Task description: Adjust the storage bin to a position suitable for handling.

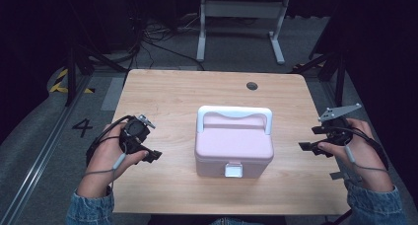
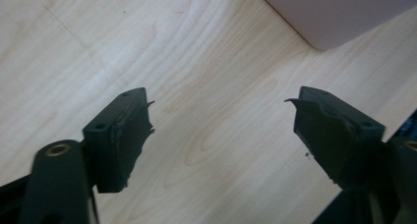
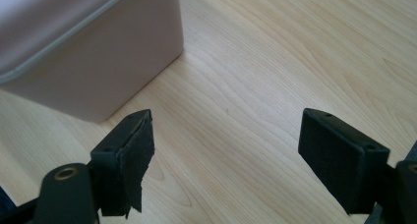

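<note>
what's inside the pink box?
Cannot tell: the pink box sits on the table with its lid down and the white front latch in place, so the inside is covered. On top, just the white handle, folded back.

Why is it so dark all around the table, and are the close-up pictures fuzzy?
High view: light falls on the wooden table and pink box, while the floor beyond fades to black. Left gripper view: the left gripper jaws look soft and blurred, the wood grain sharper. Right gripper view: the right gripper jaws are slightly soft too; the box casts a faint shadow.
</note>
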A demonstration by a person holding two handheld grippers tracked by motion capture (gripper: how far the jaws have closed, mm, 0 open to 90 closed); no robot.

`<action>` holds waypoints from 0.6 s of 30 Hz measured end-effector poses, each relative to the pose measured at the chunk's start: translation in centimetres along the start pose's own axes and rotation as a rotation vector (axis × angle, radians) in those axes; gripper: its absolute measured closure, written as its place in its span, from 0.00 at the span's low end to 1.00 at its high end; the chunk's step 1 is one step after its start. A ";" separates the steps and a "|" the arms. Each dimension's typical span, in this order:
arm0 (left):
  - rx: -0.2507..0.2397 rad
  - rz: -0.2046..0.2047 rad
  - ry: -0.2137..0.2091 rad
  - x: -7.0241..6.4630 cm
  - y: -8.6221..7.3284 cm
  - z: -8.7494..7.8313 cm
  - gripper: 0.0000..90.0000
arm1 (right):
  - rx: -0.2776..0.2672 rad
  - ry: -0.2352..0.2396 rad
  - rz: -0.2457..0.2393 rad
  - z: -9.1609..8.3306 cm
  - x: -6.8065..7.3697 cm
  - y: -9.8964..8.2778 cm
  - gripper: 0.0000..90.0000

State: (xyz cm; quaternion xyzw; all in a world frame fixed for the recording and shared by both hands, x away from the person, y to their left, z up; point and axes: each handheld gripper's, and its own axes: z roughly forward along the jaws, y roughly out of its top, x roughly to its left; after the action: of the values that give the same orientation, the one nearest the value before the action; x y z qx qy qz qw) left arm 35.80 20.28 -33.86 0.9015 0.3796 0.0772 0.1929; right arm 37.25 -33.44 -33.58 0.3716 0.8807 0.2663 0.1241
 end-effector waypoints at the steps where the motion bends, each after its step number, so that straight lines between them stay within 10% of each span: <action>1: -0.004 -0.002 0.005 0.0 0.0 -0.1 0.21 | 0.018 0.008 -0.042 0.2 0.2 0.0 0.24; 6: 0.012 0.036 0.008 0.0 -0.2 -0.2 0.42 | 0.084 0.058 -0.075 1.1 0.5 -0.2 0.29; 11: -0.085 0.053 -0.032 0.1 -0.3 -0.1 0.43 | 0.130 0.093 0.012 1.3 0.5 -0.6 0.37; 13: -0.067 -0.001 -0.047 0.1 -0.1 -0.2 0.45 | 0.134 0.082 0.100 1.1 0.3 -0.8 0.36; 18: -0.013 -0.089 -0.041 0.6 -0.1 -0.6 0.50 | 0.093 -0.008 -0.020 0.7 0.3 -0.4 0.24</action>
State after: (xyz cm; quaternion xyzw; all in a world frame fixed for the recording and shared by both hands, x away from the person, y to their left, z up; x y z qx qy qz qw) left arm 35.95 20.92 -33.37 0.8838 0.4149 0.0527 0.2096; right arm 37.13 -33.24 -34.45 0.3694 0.8951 0.2226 0.1129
